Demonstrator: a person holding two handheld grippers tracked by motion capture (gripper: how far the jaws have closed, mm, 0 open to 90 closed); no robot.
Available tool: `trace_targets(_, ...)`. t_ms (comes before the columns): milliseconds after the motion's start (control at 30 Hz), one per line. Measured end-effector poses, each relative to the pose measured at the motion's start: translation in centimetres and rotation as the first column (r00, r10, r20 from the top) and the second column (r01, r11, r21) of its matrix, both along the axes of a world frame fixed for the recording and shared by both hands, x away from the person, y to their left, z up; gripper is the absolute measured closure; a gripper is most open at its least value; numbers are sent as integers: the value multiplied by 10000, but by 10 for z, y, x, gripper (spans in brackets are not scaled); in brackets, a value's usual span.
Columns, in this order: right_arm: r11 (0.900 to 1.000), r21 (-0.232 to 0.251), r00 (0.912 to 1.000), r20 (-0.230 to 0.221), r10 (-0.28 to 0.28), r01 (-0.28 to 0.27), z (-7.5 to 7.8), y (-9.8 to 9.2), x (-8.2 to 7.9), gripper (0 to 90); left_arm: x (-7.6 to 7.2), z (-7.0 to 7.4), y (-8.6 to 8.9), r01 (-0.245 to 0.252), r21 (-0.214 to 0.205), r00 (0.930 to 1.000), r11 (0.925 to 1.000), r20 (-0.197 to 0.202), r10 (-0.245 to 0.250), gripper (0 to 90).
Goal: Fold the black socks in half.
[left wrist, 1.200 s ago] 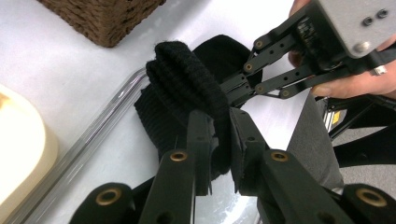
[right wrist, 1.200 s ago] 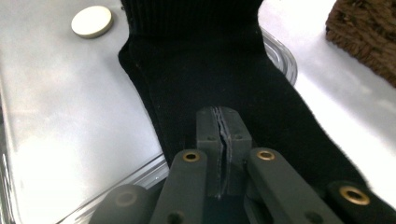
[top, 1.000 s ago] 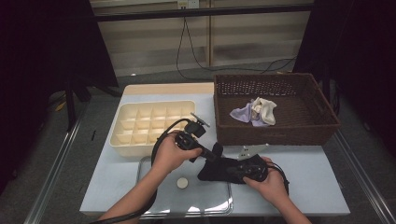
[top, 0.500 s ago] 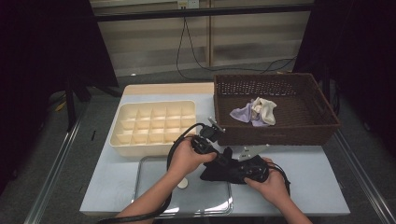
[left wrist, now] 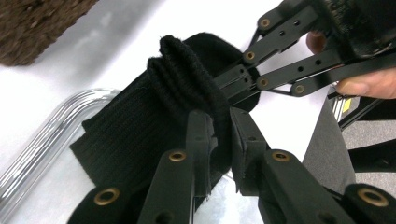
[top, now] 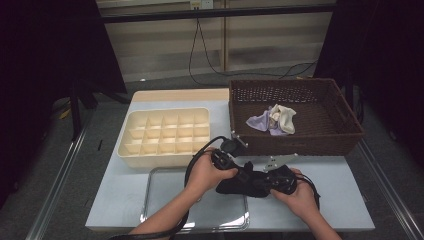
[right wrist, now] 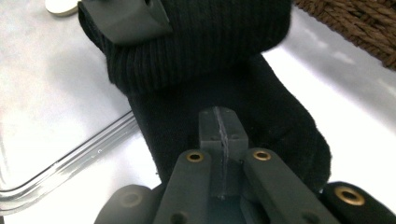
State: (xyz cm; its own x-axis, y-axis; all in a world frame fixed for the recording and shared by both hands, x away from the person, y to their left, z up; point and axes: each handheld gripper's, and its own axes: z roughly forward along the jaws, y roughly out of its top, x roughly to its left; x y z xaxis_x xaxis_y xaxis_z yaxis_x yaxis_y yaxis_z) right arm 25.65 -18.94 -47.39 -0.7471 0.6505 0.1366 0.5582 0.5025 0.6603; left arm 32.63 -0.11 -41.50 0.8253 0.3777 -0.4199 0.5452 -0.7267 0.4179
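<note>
Two neighbours: wicker basket [top: 300, 140], steel tray [top: 165, 200].

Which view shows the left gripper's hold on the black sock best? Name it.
The left gripper view: the left gripper pinches a fold of the black sock close up. The high view shows a small dark bundle; the right gripper view shows ribbed fabric.

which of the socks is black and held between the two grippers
The black ribbed sock at the metal tray's edge, pinched by both grippers. The pale lilac and cream socks lie bundled in the brown wicker basket.
</note>
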Motion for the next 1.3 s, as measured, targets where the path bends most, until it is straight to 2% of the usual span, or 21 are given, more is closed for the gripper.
trace_targets(100,10000,93,10000,90,-32,31,-1,-1,-1,900,-1,0,-4,-1,-71,10000,10000,-96,0,792)
trace_targets(200,9995,319,10000,-27,-82,83,-2,-3,-2,900,-2,-1,-7,63,-122,10000,9999,26,-62,775)
trace_targets(300,9993,358,10000,-16,-58,58,-2,-5,-2,900,-3,-2,-9,46,-118,10000,9999,-39,-47,754)
trace_targets(333,9994,340,10000,-8,-44,44,-2,-5,-2,900,-2,-3,-8,148,-154,9998,9998,136,-146,719)
trace_targets(400,9995,289,9999,-13,-130,131,0,-7,-2,900,-3,-3,-6,27,-222,9992,9998,409,-18,629)
trace_targets(467,9994,298,9998,71,-197,195,2,-10,-2,900,-3,0,-3,33,-368,9994,9993,340,-20,602)
trace_targets(500,9993,246,9996,65,-274,272,4,-12,-2,900,-3,2,-2,52,-490,9989,9988,461,-29,558)
trace_targets(567,9988,357,9993,145,-347,342,6,-16,-1,900,-3,5,1,22,-466,9970,9989,779,15,473)
trace_targets(633,9980,322,9983,184,-545,538,8,-20,-1,899,-3,7,6,-112,-650,9956,9978,921,171,431)
trace_targets(733,9969,455,9975,261,-660,648,11,-24,0,896,1,6,17,-354,-617,9940,9975,1007,415,375)
trace_targets(867,9957,452,9955,463,-824,803,17,-26,0,889,3,-3,32,-554,-482,9940,9973,922,596,374)
trace_targets(967,9945,652,9944,617,-859,818,24,-26,0,884,4,-11,42,-718,-379,9939,9967,807,747,375)
trace_targets(1100,9966,726,9963,727,-452,399,27,-13,-1,880,4,-19,49,-918,-329,9927,9952,756,941,384)
trace_targets(1200,9986,526,9983,579,-65,35,22,0,-1,877,4,-20,53,-935,-307,9916,9951,865,959,374)
trace_targets(1233,9990,436,9987,496,94,-115,19,4,0,877,4,-20,54,-1074,-363,9902,9936,857,1101,366)
trace_targets(1300,9995,240,9992,357,183,-191,14,8,0,881,5,-21,58,-1120,-371,9900,9930,816,1147,367)
